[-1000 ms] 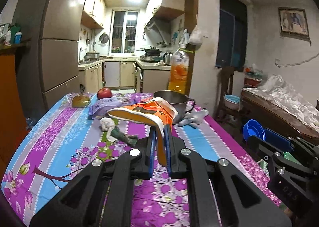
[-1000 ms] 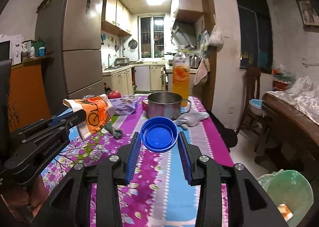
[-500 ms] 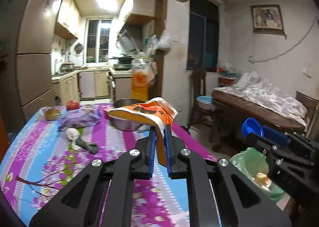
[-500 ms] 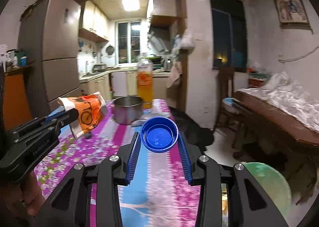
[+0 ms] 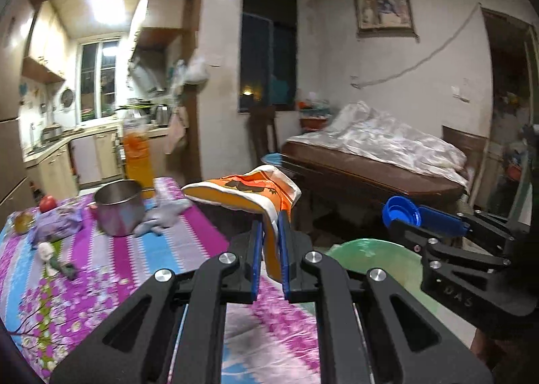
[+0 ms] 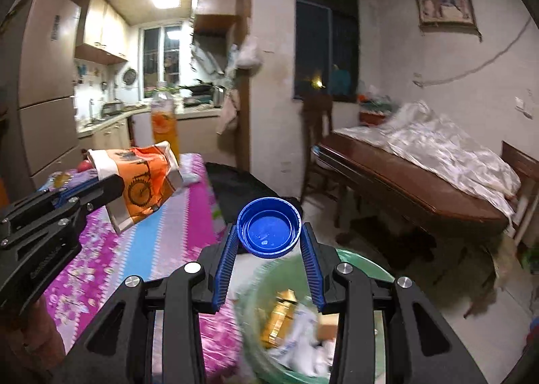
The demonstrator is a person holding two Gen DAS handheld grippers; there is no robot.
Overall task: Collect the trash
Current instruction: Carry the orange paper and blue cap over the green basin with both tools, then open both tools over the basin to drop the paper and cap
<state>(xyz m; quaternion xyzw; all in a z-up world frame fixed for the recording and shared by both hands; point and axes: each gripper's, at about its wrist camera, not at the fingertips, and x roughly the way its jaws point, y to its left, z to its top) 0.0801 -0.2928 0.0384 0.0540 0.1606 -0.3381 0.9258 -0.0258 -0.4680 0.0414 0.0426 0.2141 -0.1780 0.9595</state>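
My left gripper [image 5: 269,242] is shut on an orange and white snack wrapper [image 5: 249,190], which hangs in the air over the table's right edge. In the right wrist view the same wrapper [image 6: 141,181] shows at the left, held by the left gripper [image 6: 111,186]. My right gripper [image 6: 268,235] is shut on a blue bottle cap [image 6: 268,227], open side towards the camera. It hovers above a green trash bin [image 6: 363,266] with wrappers and paper inside. From the left wrist the blue cap [image 5: 401,212] and the green bin [image 5: 370,256] lie to the right.
The floral tablecloth table [image 5: 84,283] carries a steel pot [image 5: 118,207], a grey cloth [image 5: 165,215], a purple bag [image 5: 57,222], an apple [image 5: 47,203] and small scraps [image 5: 60,266]. An orange drink bottle [image 6: 163,124] stands behind. A bed [image 6: 421,175] and a dark chair [image 6: 316,134] are to the right.
Both grippers swung right from over the table towards its right edge, each keeping its load. The green bin has come under the right gripper and the kitchen slid left.
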